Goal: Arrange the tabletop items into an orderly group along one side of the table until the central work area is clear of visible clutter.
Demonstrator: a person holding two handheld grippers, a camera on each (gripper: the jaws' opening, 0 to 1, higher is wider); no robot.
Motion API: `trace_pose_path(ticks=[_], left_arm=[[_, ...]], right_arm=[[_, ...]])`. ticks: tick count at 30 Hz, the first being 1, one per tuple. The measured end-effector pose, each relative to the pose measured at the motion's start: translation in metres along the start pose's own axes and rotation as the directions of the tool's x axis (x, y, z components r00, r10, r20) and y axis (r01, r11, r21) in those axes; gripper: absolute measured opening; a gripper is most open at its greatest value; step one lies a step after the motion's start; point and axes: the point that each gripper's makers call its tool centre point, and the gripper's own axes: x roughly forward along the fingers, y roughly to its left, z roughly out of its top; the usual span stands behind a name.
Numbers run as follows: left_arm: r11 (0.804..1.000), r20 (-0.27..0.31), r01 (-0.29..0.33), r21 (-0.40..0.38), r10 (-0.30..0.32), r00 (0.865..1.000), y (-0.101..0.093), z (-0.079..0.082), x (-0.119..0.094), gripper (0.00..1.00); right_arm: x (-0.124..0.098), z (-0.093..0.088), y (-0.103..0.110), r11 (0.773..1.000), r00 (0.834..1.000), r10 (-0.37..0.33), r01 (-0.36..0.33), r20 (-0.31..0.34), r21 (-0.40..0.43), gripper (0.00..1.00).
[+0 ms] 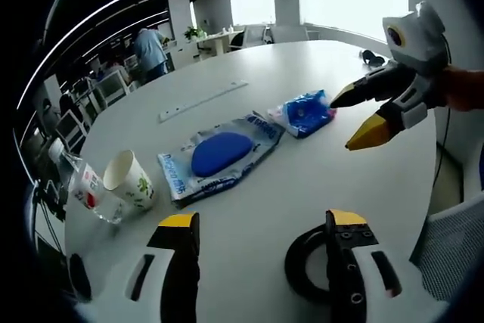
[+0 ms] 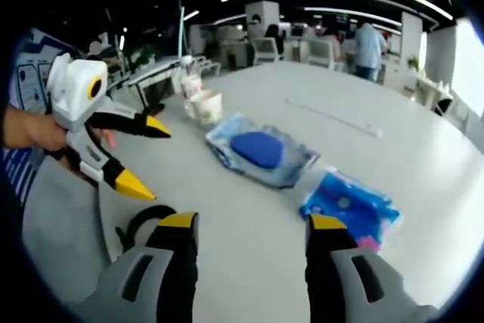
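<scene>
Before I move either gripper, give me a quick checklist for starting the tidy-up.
1. Left gripper open: ok, jaws spread, holding nothing.
2. Right gripper open: ok, jaws apart, nothing between them.
3. Items in reach: ok, blue pack lies just off the right gripper's tips; black ring sits beside the left gripper's jaw.
4. Centre clear: not ok, large pouch and blue pack lie mid-table.
5. Paper cup stable: ok, upright next to a clear cup.
6. Clear cup has contents: cannot tell.
</scene>
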Motion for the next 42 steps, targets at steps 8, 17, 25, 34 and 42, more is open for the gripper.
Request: trace_pose_path(ticks=[8, 17, 25, 34, 42], left_arm=[[1.0, -0.01, 0.007, -0.007, -0.008, 1.0, -0.003, -0.011, -0.003, 0.64], [1.0, -0.023, 0.017, -0.011, -0.018, 1.0, -0.006, -0.021, -0.008, 0.6], [1.0, -0.035, 0.022, 0.008, -0.022, 0.999, -0.007, -0.029, -0.011, 0.58], [0.999, -0.078, 0.055, 0.001, -0.054, 0.995, -0.017, -0.047, -0.011, 0.51], [0.998, -0.093, 0.066, 0.001, -0.066, 0.994, -0.019, -0.054, -0.011, 0.48]], right_arm=[[0.003, -0.007, 0.014, 1.0, 0.999, 0.029, -0.029, -0.013, 0.007, 0.5], [0.006, -0.014, 0.027, 0.998, 0.998, 0.06, -0.059, -0.028, 0.014, 0.46], [0.009, -0.017, 0.037, 0.997, 0.996, 0.08, -0.079, -0.035, 0.018, 0.44], [0.014, -0.03, 0.053, 0.994, 0.993, 0.104, -0.103, -0.057, 0.021, 0.41], [0.018, -0.037, 0.067, 0.991, 0.988, 0.131, -0.13, -0.078, 0.02, 0.38]])
